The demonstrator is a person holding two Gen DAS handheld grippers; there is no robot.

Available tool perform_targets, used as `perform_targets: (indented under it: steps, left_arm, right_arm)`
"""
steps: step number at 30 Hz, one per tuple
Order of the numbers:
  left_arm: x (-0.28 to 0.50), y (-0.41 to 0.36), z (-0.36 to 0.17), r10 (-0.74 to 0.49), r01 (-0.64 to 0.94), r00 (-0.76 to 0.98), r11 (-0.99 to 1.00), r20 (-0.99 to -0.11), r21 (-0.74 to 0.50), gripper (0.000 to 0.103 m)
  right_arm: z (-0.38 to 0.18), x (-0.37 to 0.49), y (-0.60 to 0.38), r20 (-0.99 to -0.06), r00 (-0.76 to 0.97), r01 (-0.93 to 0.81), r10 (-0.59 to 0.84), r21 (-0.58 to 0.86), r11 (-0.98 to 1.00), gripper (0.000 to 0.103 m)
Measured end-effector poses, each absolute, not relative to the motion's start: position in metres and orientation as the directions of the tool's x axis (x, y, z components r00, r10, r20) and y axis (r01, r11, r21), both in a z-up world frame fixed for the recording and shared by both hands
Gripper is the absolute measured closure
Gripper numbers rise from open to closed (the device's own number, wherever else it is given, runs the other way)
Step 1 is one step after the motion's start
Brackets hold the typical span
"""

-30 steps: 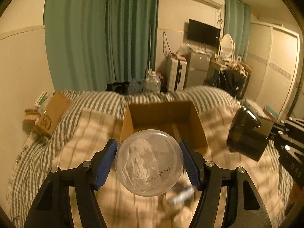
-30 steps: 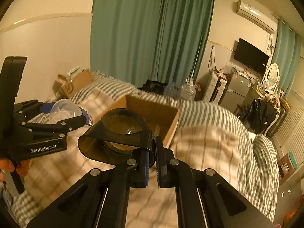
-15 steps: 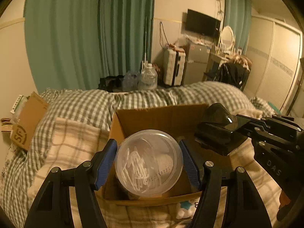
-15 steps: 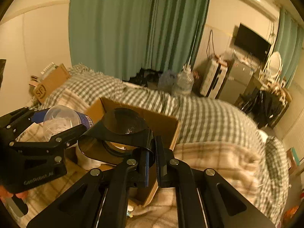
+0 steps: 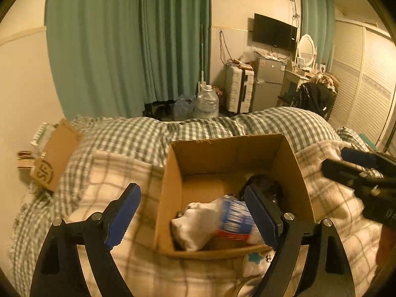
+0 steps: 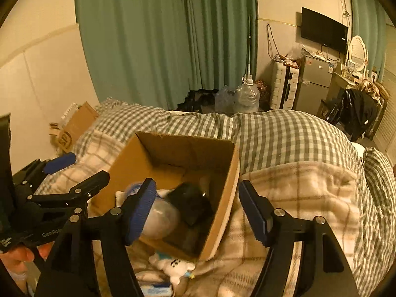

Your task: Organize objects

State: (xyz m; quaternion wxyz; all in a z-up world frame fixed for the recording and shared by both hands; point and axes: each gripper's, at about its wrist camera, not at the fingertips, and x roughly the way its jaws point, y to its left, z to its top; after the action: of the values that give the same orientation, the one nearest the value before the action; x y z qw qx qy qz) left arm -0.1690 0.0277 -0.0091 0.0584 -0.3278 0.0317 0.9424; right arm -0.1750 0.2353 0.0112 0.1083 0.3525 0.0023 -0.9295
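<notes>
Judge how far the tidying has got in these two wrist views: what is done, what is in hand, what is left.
Done: the clear tub and dark holder lie inside the cardboard box. In hand: nothing; the left gripper and right gripper have just been opening and stand empty over it. Left: a white plush toy and other small items on the blanket beside the box.

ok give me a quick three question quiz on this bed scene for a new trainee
1. True or false: the left gripper grips the clear round plastic jar.
2. Where does the dark tinted plastic piece lie? A) on the plaid blanket B) inside the open brown cardboard box C) in the right gripper
3. What small white thing lies on the blanket just in front of the box?

Key: 1 false, its jaws have just been opening and the jar lies in the box. 2 B. 3 a white plush toy.
</notes>
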Motion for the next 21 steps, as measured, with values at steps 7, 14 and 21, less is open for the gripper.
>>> perform_targets:
  steps: [7, 14, 21]
  left_arm:
    - [-0.118, 0.009, 0.019, 0.03, -0.078, -0.837, -0.995, -0.547, 0.064, 0.011]
    - [-0.069, -0.008, 0.026, 0.021, -0.039, -0.852, -0.999, -0.523, 0.024, 0.005]
    - [-0.035, -0.024, 0.008, 0.03, -0.022, -0.851, -1.0, -0.525, -0.022, 0.003]
  right_arm:
    - [0.048, -0.112, 0.238, -0.587, -0.792, 0.198, -0.167, 0.011, -0.98, 0.025]
    - [0.058, -0.045, 0.216, -0.543, -0.828, 0.22, -0.139, -0.088, -0.972, 0.019]
    - [0.039, -0.005, 0.199, -0.555, -0.814, 0.258, -0.173, -0.078, -0.963, 0.015]
